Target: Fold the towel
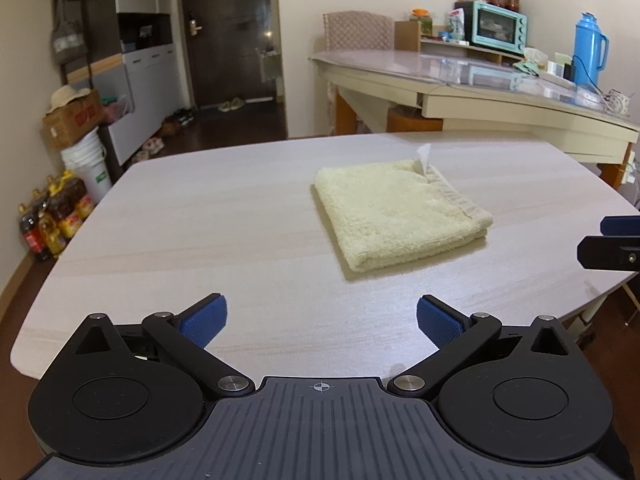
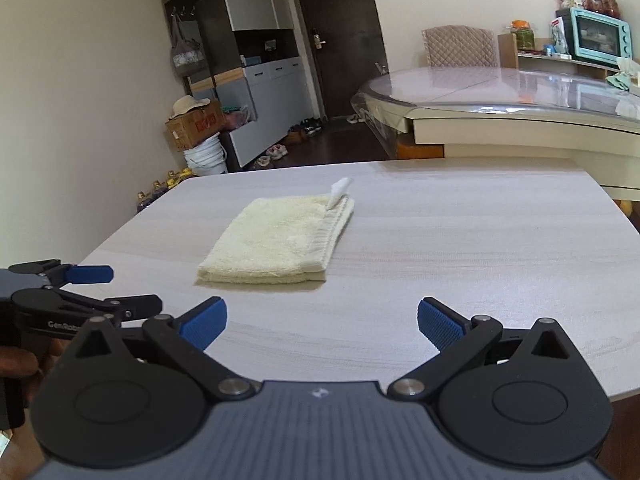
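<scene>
On the left wrist view, the towel lies folded in a compact stack of layers on the table, label tab sticking up at its far corner; the task's end state already shows, though a further fold could still be wanted, can't tell which. Left tongs are wide open, holding nothing, hovering near the table's front edge, towel ahead and slightly right, well apart. Right tongs' tip pokes in at the right edge. Risk: any pinch at the near edge could catch only the top layer and peel the stack open. On the right wrist view, right tongs are also spread wide and empty; the towel sits ahead and slightly left, apart from them, hemmed edge to its right. Left tongs show at lower left, open. Risk here: a low sweep would drag the terry and skew the layers.
</scene>
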{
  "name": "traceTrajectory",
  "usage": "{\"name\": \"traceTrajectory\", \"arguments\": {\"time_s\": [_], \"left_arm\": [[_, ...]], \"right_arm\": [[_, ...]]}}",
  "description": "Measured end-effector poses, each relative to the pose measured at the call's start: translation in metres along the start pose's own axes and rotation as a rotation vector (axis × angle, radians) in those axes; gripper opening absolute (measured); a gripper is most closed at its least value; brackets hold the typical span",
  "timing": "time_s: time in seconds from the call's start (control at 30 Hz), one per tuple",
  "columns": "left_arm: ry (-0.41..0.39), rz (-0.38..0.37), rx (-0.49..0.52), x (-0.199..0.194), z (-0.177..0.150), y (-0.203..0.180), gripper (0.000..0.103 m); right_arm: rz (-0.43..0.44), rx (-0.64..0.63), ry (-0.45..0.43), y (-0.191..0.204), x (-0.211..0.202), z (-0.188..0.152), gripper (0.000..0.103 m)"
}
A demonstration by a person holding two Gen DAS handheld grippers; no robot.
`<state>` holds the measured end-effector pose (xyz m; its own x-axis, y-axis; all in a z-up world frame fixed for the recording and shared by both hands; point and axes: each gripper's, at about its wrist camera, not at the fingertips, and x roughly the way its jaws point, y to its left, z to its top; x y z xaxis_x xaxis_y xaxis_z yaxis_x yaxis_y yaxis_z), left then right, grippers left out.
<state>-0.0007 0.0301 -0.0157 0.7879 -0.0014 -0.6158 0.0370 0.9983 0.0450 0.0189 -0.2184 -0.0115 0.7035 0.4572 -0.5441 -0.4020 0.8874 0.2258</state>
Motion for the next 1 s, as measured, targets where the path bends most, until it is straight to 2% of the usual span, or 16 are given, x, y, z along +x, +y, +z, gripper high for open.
{"name": "traceTrajectory", "arguments": {"time_s": [0.57,1.0], "left_arm": [[0.013,-0.003,-0.036,-0.001,0.001,-0.006,0.103],[0.012,-0.070,-0.100,-0.001,0.005,-0.005,0.103]], "right_arm": [[-0.015,-0.055,0.024,0.016,0.002,-0.001,0.103],[-0.018,-0.093,0.013,0.022,0.002,0.005,0.103]]}}
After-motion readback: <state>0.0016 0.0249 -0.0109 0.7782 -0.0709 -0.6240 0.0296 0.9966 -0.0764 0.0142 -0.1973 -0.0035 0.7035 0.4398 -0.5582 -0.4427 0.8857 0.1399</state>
